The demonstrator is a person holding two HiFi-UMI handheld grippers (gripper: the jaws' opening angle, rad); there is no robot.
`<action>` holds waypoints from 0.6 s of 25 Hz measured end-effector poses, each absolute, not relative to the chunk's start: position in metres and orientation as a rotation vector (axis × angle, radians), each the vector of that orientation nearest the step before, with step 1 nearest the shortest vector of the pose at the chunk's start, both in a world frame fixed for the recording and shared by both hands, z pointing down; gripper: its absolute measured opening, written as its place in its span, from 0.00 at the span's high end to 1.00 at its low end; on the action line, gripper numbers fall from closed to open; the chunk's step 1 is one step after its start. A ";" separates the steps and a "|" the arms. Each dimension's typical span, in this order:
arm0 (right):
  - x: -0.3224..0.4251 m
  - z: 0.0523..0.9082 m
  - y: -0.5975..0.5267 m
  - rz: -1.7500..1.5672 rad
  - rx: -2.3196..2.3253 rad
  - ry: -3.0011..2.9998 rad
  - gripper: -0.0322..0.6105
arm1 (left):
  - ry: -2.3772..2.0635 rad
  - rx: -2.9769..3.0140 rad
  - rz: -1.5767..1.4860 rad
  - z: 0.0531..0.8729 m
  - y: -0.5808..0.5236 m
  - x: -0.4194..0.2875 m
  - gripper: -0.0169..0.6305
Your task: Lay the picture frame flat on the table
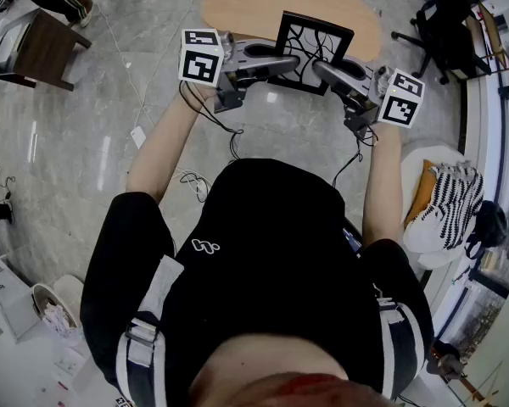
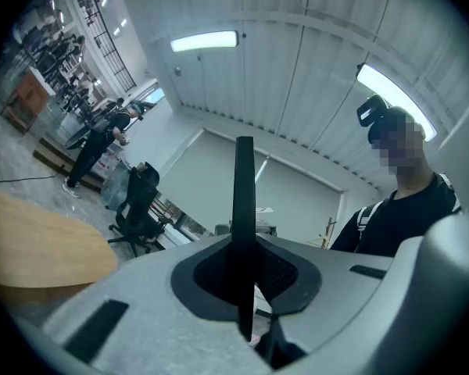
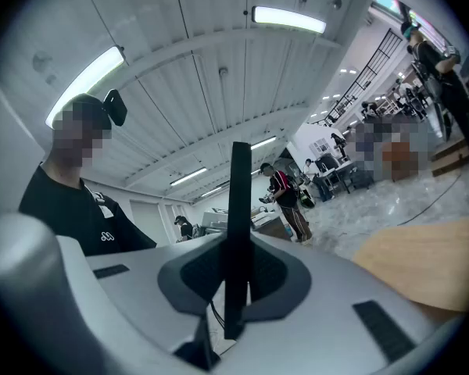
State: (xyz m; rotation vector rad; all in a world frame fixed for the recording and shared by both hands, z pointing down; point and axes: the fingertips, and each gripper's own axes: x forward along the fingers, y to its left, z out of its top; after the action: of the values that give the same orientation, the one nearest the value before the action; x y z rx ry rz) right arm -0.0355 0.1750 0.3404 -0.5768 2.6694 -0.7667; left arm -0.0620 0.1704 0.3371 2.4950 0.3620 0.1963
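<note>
Black-clad torso (image 1: 263, 261) in foreground; both forearms extend forward and converge. Left claw (image 1: 282, 63) and right claw (image 1: 325, 69) are each clamped on an opposite side of the picture frame (image 1: 314, 45), which stands upright at the near edge of the oval wooden desk (image 1: 237, 2). Frame's lower edge is hidden behind the claws; contact with the desk cannot be told.
</note>
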 end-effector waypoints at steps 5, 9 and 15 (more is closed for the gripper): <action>-0.034 0.342 0.168 -0.777 -0.567 2.674 0.88 | 0.348 2.495 0.188 0.338 0.165 -0.060 0.92; -0.035 0.347 0.166 -0.805 -0.558 2.666 0.88 | 0.332 2.475 0.189 0.345 0.161 -0.061 0.92; -0.044 0.360 0.165 -0.857 -0.580 2.640 0.88 | 0.328 2.438 0.190 0.358 0.160 -0.071 0.92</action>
State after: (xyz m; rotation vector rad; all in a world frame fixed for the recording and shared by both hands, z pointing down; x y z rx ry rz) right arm -0.0442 0.1651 0.3602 -0.5796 2.6402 -0.8567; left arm -0.0706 0.1597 0.3584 2.4380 0.3282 0.1903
